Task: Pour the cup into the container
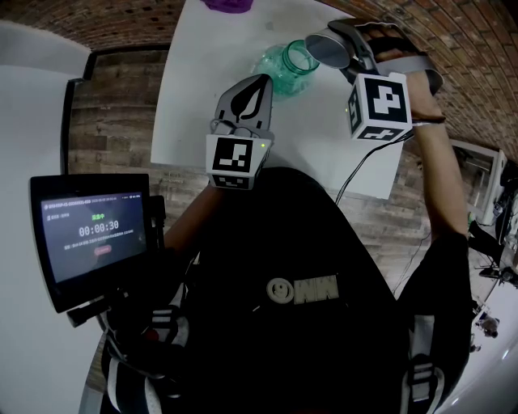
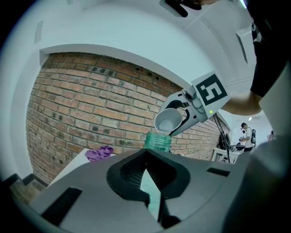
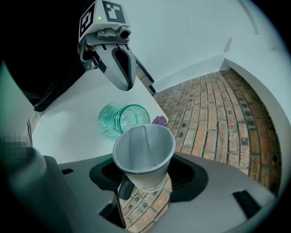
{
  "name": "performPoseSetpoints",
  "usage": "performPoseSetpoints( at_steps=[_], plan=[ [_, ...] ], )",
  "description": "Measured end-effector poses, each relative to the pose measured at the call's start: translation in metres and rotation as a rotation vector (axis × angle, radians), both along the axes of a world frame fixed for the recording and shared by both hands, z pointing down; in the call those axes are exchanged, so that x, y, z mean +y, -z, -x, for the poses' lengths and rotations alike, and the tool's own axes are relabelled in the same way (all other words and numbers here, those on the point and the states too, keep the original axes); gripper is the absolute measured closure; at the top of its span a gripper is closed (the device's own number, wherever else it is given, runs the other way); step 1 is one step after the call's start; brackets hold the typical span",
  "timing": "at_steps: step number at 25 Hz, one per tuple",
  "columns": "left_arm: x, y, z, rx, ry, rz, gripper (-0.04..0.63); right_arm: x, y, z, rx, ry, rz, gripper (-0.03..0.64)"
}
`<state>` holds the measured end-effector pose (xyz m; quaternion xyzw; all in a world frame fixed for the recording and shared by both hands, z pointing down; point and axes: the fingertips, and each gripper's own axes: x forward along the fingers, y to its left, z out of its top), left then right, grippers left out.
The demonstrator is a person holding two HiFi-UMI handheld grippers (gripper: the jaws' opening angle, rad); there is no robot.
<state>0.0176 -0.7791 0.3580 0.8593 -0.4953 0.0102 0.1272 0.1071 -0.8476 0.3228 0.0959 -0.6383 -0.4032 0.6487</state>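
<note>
A green glass jar (image 1: 285,69) stands on the white table (image 1: 194,121). My right gripper (image 1: 332,50) is shut on a grey paper cup (image 1: 325,47), which is tipped with its mouth just over the jar's rim. In the right gripper view the cup (image 3: 144,154) looks empty inside, and the jar (image 3: 122,119) lies below and beyond it. My left gripper (image 1: 261,85) has its jaws together, with the tips right at the near side of the jar. In the left gripper view the jar's neck (image 2: 158,140) rises just past the jaws, with the cup (image 2: 167,120) above it.
A purple crumpled thing (image 1: 227,4) lies at the table's far edge. A screen on a stand (image 1: 93,234) sits at my lower left. A brick wall (image 2: 91,104) runs behind the table. A person stands in the far background (image 2: 248,134).
</note>
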Motion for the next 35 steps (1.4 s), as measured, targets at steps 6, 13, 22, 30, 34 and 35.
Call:
performPoseSetpoints(
  at_steps=[6,13,22,30,34,35],
  plan=[
    [-0.0002,-0.0001,0.0004,-0.005,0.001,0.002,0.595,-0.001,0.0009,0.0014,-0.004,0.003,-0.002,0.35],
    [-0.0008,0.0015,0.0004,0.002,0.001,-0.001,0.595,-0.002,0.0035,0.0022,-0.005,0.004,-0.008,0.35],
    [-0.0012,0.0017,0.0009,0.003,0.005,0.0,0.595,-0.0033,0.0023,0.0024,0.005,0.009,-0.014,0.35],
    [-0.0007,0.002,-0.0003,0.003,0.001,-0.001,0.595,-0.0019,0.0023,0.0047,0.01,0.018,-0.015,0.35],
    [-0.0009,0.0026,-0.0014,0.006,-0.001,-0.003,0.595,-0.0028,0.0011,0.002,0.018,0.013,-0.016,0.35],
    [-0.001,0.0028,-0.0013,0.006,-0.001,-0.003,0.595,-0.003,0.0008,0.0013,0.02,0.011,-0.017,0.35]
  ],
)
